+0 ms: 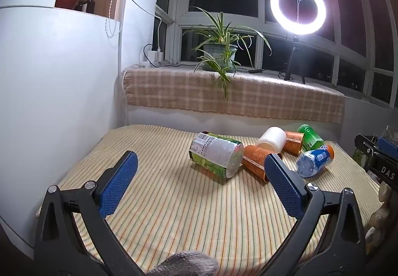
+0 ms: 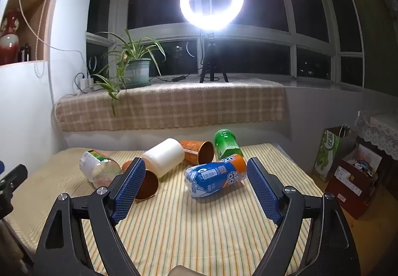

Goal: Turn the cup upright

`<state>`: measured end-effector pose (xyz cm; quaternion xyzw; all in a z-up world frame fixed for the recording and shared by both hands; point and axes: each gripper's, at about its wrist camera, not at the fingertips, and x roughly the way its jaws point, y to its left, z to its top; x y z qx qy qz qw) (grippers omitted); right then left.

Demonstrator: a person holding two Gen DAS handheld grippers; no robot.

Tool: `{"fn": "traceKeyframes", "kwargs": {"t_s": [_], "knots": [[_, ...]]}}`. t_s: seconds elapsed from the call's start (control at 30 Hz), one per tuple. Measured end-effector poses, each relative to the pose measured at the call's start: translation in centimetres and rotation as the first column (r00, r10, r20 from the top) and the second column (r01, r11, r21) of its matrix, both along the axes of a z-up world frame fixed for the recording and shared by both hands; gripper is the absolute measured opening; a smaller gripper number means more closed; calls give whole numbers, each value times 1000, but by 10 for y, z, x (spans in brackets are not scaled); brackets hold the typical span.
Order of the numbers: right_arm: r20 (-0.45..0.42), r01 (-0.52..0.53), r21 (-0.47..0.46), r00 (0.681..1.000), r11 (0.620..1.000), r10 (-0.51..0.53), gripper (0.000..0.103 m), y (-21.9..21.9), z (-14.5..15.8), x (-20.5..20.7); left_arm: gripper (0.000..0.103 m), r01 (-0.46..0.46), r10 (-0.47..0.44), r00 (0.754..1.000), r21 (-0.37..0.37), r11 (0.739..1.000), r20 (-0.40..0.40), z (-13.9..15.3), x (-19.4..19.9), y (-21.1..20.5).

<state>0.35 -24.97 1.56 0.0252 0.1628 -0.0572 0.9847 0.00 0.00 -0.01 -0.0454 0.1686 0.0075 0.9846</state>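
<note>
Both claws apart, empty: left gripper (image 1: 200,171), right gripper (image 2: 196,179). Blue-orange plastic cup (image 2: 215,176) lying at 12 o'clock: prob. light, slick; grip mid-body.

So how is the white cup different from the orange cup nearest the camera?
The white cup is plain and looks wider; the near orange cup is patterned and narrower. The white cup shows its closed end to the right camera, while the orange cup shows its open mouth. The orange cup lies partly behind one pad of the right claw; the white cup is in plain view. Both lie on their sides on the striped cloth.
</note>
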Motion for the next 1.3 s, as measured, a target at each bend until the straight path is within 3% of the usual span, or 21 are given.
{"fn": "traceKeyframes", "kwargs": {"t_s": [0.6, 1.3], "knots": [[12, -3, -17, 1000, 1000, 3, 84, 4, 3, -4, 103, -6, 6, 1000, 17, 1000, 7, -3, 0, 1], [-19, -30, 42, 999, 999, 30, 84, 2, -3, 0, 103, -20, 20, 1000, 18, 1000, -1, -4, -2, 10]]}}
